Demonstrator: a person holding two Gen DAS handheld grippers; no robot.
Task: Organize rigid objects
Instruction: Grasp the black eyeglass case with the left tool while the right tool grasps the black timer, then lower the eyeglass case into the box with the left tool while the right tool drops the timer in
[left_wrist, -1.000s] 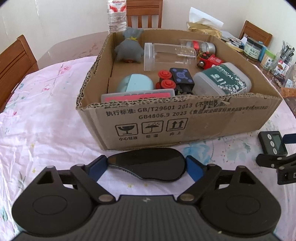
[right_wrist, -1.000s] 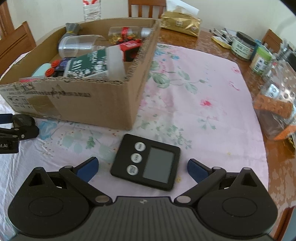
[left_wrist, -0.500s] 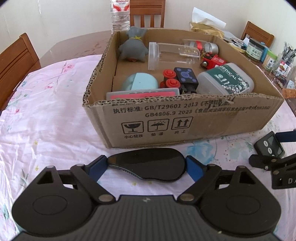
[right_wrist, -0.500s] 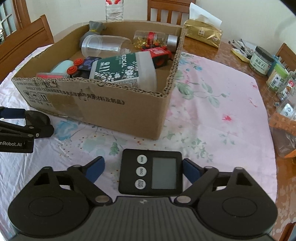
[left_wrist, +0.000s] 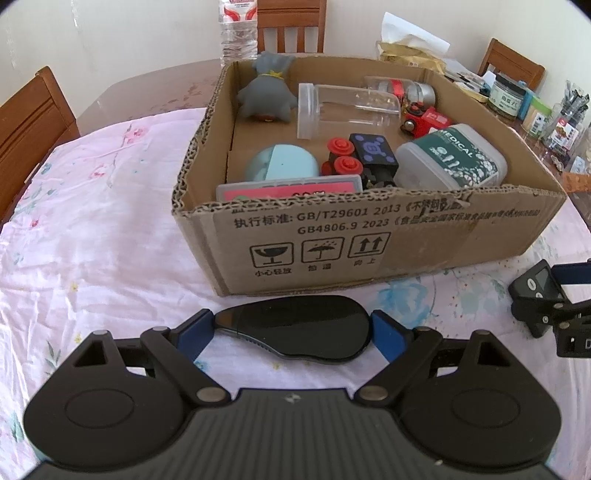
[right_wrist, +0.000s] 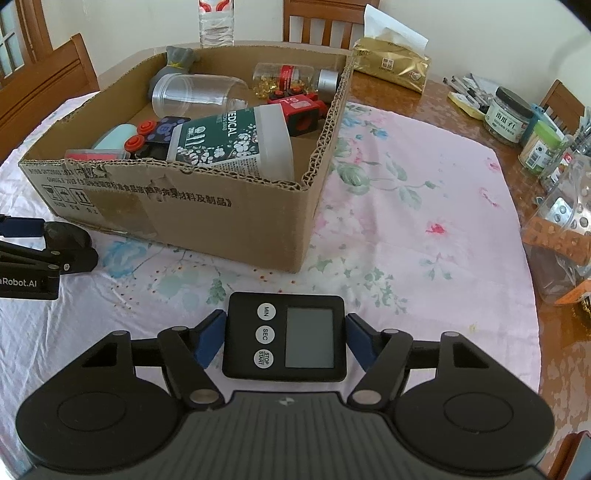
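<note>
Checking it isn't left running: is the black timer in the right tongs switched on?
Appears off: the timer held in the right tongs shows a blank grey screen, no digits visible.

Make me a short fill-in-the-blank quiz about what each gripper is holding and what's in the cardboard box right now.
1. The right gripper has its jaws on the black digital ____, which has three round buttons.
2. The left gripper holds a flat, glossy ____ object in colour.
3. The green-labelled container in the cardboard box reads ____.
4. The clear jar in the box lies on its ____.

Missing words: timer; black; MEDICAL; side
</note>
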